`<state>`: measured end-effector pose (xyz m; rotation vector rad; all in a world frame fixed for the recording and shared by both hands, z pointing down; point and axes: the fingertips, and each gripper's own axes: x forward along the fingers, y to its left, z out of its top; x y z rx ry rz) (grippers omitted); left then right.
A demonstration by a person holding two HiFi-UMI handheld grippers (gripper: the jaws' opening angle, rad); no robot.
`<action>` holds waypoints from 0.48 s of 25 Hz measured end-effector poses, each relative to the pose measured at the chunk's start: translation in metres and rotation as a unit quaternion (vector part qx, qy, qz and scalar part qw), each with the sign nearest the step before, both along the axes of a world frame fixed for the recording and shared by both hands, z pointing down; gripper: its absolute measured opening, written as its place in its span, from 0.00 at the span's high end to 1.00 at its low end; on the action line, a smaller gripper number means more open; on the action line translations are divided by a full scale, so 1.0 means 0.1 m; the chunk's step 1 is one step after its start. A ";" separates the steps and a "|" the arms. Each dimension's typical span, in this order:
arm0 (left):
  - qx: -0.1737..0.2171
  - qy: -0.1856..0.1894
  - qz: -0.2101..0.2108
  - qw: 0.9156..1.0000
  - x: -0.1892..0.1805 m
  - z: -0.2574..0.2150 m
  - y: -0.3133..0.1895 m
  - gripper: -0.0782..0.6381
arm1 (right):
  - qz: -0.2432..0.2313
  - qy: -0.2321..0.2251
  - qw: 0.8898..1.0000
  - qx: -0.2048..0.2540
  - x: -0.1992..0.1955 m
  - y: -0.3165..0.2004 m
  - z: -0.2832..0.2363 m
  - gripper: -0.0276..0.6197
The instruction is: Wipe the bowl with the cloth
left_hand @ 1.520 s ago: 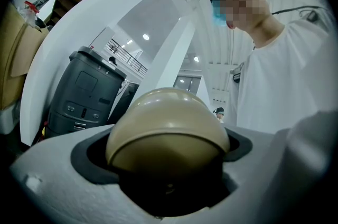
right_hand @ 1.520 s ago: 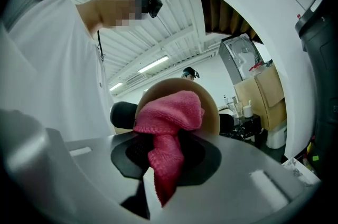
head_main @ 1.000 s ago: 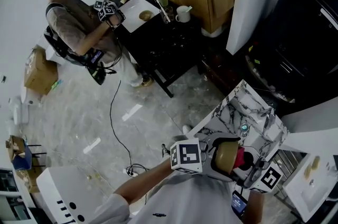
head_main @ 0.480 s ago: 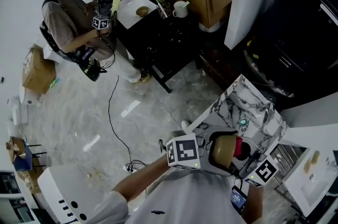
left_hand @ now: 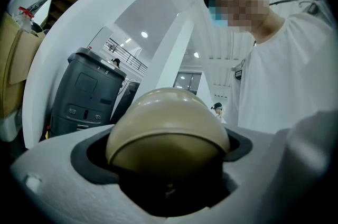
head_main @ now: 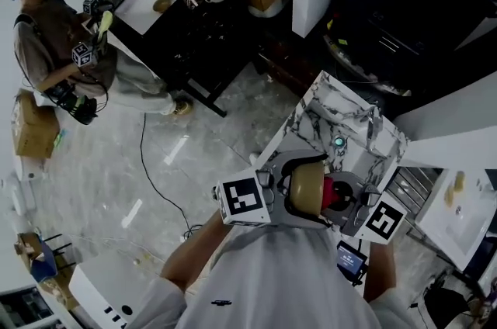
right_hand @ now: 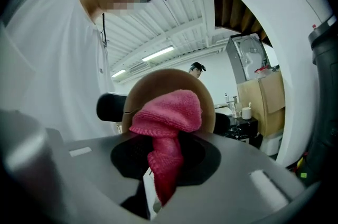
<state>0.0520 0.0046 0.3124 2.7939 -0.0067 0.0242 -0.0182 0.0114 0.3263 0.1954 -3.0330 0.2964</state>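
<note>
My left gripper (head_main: 273, 194) has its fingers clamped on the bowl (left_hand: 166, 122) before my chest, my right gripper (head_main: 359, 205) presses the pinched pink cloth (right_hand: 169, 114) inside it, so wiping seems under way, not finished.

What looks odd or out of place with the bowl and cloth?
Nothing stands out. The left gripper holds the tan bowl, the right gripper holds the pink cloth against it; no spill or damage shows.
</note>
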 end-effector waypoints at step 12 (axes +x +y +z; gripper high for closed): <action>0.009 -0.001 0.018 1.000 0.14 -0.02 0.07 0.12 | -0.043 -0.113 0.992 -0.037 0.17 0.04 -0.33 0.82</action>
